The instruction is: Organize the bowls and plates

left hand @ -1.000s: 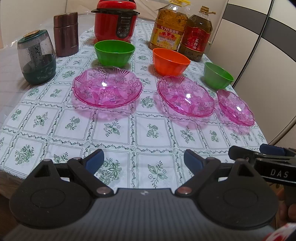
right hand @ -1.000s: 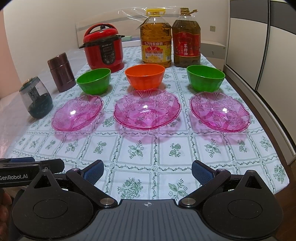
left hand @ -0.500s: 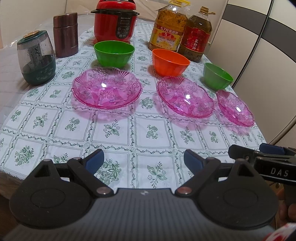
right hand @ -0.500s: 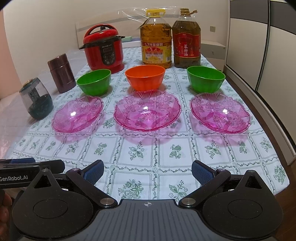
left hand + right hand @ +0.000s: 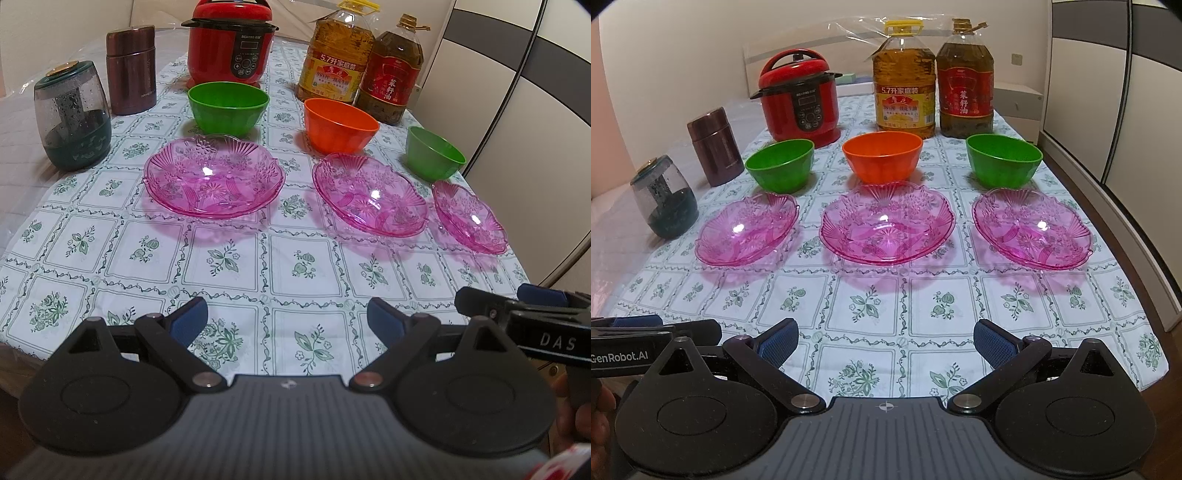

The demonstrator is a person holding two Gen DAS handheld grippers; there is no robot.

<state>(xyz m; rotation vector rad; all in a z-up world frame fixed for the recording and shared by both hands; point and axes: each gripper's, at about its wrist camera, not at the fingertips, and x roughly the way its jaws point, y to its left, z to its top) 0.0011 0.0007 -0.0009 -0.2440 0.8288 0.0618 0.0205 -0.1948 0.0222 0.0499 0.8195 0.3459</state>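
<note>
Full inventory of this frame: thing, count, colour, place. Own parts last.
clear pink plastic plates: 3, pink, front row across the table
plastic bowls: 2 green, 1 orange in the middle, row behind the plates
red pressure cooker: 1, back left
oil bottles: 2, yellow label, red label, back
brown metal flask: 1, left
dark green jar: 1, left edge
floral tablecloth: 1, white and green
left tongs: open, empty
right tongs: open, empty
</note>
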